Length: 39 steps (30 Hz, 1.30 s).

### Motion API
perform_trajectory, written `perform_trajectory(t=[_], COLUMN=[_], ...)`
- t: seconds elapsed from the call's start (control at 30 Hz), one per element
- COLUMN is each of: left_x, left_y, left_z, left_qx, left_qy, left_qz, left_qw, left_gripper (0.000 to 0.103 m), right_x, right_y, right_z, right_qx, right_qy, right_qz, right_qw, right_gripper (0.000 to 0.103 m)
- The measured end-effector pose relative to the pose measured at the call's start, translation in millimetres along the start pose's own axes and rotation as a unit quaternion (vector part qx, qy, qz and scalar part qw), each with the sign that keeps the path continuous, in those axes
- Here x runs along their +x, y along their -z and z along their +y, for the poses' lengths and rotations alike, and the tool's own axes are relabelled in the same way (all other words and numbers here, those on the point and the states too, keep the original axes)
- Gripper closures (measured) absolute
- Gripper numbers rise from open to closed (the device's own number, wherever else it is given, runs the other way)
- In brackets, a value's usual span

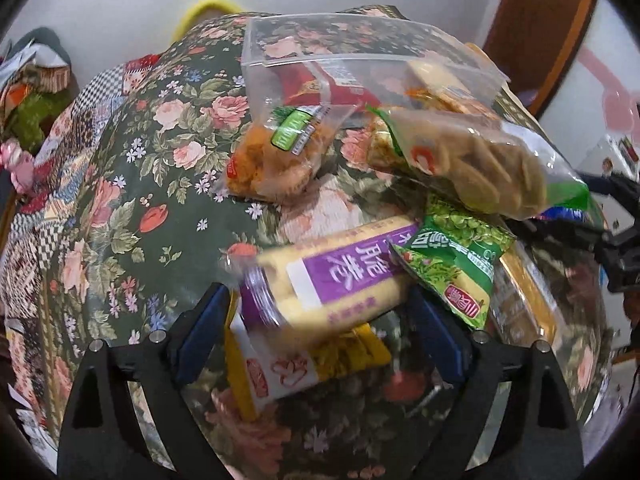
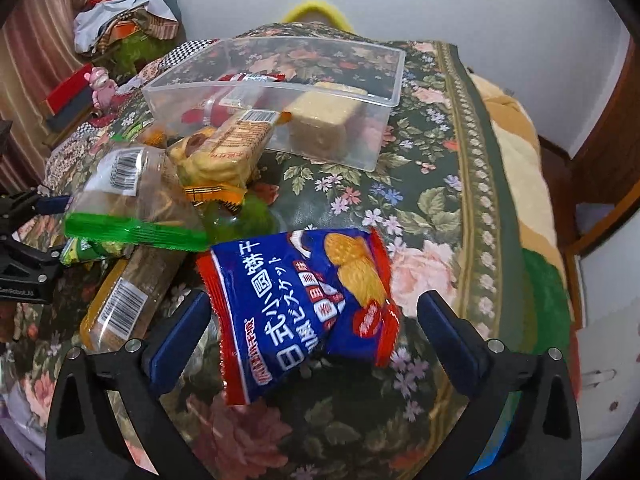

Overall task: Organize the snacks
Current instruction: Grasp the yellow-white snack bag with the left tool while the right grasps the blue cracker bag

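Observation:
A clear plastic box [image 1: 372,60] [image 2: 394,80] sits on the floral cloth at the far side with a red pack [image 1: 316,84] and a pale biscuit block [image 2: 320,118] inside. My left gripper [image 1: 320,316] is open, its jaws either side of a yellow and purple pack [image 1: 332,276] that lies on a yellow and white pack [image 1: 288,364]. My right gripper [image 2: 314,334] is open around a blue and red biscuit pack [image 2: 304,312]. Several other snack packs lie piled between the grippers.
An orange snack bag [image 1: 276,160], a clear bag of round biscuits [image 1: 480,160] and a green pea pack [image 1: 456,264] lie nearby. The right gripper shows at the left wrist view's right edge [image 1: 616,240]. Clutter sits at the far left [image 2: 120,20]. The cloth's edge runs on the right [image 2: 500,200].

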State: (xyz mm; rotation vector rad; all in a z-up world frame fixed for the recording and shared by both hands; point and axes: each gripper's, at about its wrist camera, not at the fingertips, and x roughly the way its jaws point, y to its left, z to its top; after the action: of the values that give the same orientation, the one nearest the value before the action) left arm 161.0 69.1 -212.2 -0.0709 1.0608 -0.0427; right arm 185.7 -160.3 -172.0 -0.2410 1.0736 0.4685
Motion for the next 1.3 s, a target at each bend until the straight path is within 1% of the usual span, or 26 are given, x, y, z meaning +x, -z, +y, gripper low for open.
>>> perform_trajectory(t=[0.03, 0.07, 0.1, 0.13, 0.2, 0.23, 0.27, 0.33, 0.4, 0.5, 0.53, 0.63, 0.67, 0.77, 0.8, 0.9, 0.93, 0.97, 1.0, 1.03, 1.07, 1.1, 1.17, 1.2, 1.23, 1.3], left_x=[1, 2, 3, 4, 3, 2, 1, -2, -6, -7, -7, -4, -2, 6, 9, 9, 9, 8, 7, 5, 3, 1, -5, -8, -13, -20], left_y=[-1, -3, -4, -5, -7, -8, -8, -8, -5, 2, 5, 17, 20, 25, 26, 27, 28, 29, 29, 29, 30, 29, 29, 30, 30, 29], left_z=[2, 5, 6, 9, 14, 17, 19, 25, 30, 30, 29, 25, 23, 23, 22, 20, 19, 18, 17, 16, 14, 12, 11, 12, 13, 17], left_qx=[-0.006, -0.013, -0.016, -0.023, -0.036, -0.039, -0.043, -0.051, -0.055, -0.049, -0.047, -0.044, -0.045, -0.056, -0.062, -0.064, -0.066, -0.066, -0.065, -0.063, -0.06, -0.059, -0.057, -0.057, -0.059, -0.062], left_qy=[0.003, 0.002, -0.001, 0.004, 0.006, 0.003, -0.001, 0.0, 0.014, 0.022, 0.023, 0.02, 0.018, 0.024, 0.024, 0.02, 0.02, 0.022, 0.024, 0.025, 0.026, 0.026, 0.025, 0.027, 0.028, 0.033], left_qz=[-0.002, -0.003, -0.003, -0.002, -0.007, -0.01, -0.011, -0.011, -0.007, 0.007, 0.013, 0.028, 0.031, 0.041, 0.041, 0.028, 0.022, 0.017, 0.014, 0.011, 0.008, 0.006, -0.001, -0.005, -0.008, -0.014], left_qw=[1.0, 0.9999, 0.9999, 0.9997, 0.9993, 0.9992, 0.999, 0.9986, 0.9983, 0.9985, 0.9986, 0.9984, 0.9983, 0.9973, 0.9969, 0.9974, 0.9974, 0.9974, 0.9975, 0.9977, 0.9978, 0.9979, 0.998, 0.998, 0.9978, 0.9974], left_gripper=[0.014, 0.02, 0.021, 0.021, 0.025, 0.029, 0.032, 0.032, 0.032, 0.032, 0.031, 0.023, 0.021, 0.02, 0.02, 0.02, 0.024, 0.033, 0.037, 0.044, 0.05, 0.052, 0.061, 0.062, 0.071, 0.071], right_x=[2, 5, 8, 10, 13, 14, 14, 14, 11, 8, 7, 5, 3, 0, -1, -2, -3, -4, -6, -6, -7, -7, -9, -11, -13, -19], right_y=[-1, -2, -2, -1, 0, 0, 2, 3, 4, 7, 8, 11, 13, 14, 15, 17, 16, 16, 15, 13, 13, 13, 14, 14, 14, 14], right_z=[-1, -2, -3, -4, -5, -6, -6, -6, -5, -2, -1, 0, 1, 3, 4, 8, 8, 7, 6, 5, 4, 4, 3, 2, 1, -1], right_qx=[0.005, 0.011, 0.017, 0.024, 0.035, 0.042, 0.048, 0.055, 0.053, 0.047, 0.047, 0.05, 0.052, 0.051, 0.049, 0.042, 0.044, 0.049, 0.054, 0.058, 0.063, 0.065, 0.067, 0.069, 0.071, 0.078], right_qy=[-0.005, -0.011, -0.015, -0.02, -0.027, -0.031, -0.039, -0.051, -0.054, -0.055, -0.055, -0.056, -0.057, -0.066, -0.069, -0.062, -0.063, -0.063, -0.065, -0.064, -0.064, -0.064, -0.062, -0.062, -0.064, -0.067], right_qz=[0.002, 0.005, 0.008, 0.01, 0.013, 0.013, 0.012, 0.016, 0.016, 0.015, 0.014, 0.012, 0.009, 0.009, 0.009, 0.006, 0.003, 0.0, -0.003, -0.003, -0.005, -0.007, -0.01, -0.013, -0.015, -0.021], right_qw=[1.0, 1.0, 1.0, 0.999, 0.999, 0.999, 0.998, 0.997, 0.997, 0.997, 0.997, 0.997, 0.997, 0.996, 0.996, 0.997, 0.997, 0.997, 0.996, 0.996, 0.996, 0.996, 0.996, 0.996, 0.995, 0.994], right_gripper=[0.0, 0.0, 0.001, 0.001, 0.002, 0.003, 0.005, 0.011, 0.016, 0.022, 0.023, 0.027, 0.031, 0.041, 0.044, 0.05, 0.051, 0.055, 0.06, 0.061, 0.063, 0.063, 0.063, 0.063, 0.063, 0.063])
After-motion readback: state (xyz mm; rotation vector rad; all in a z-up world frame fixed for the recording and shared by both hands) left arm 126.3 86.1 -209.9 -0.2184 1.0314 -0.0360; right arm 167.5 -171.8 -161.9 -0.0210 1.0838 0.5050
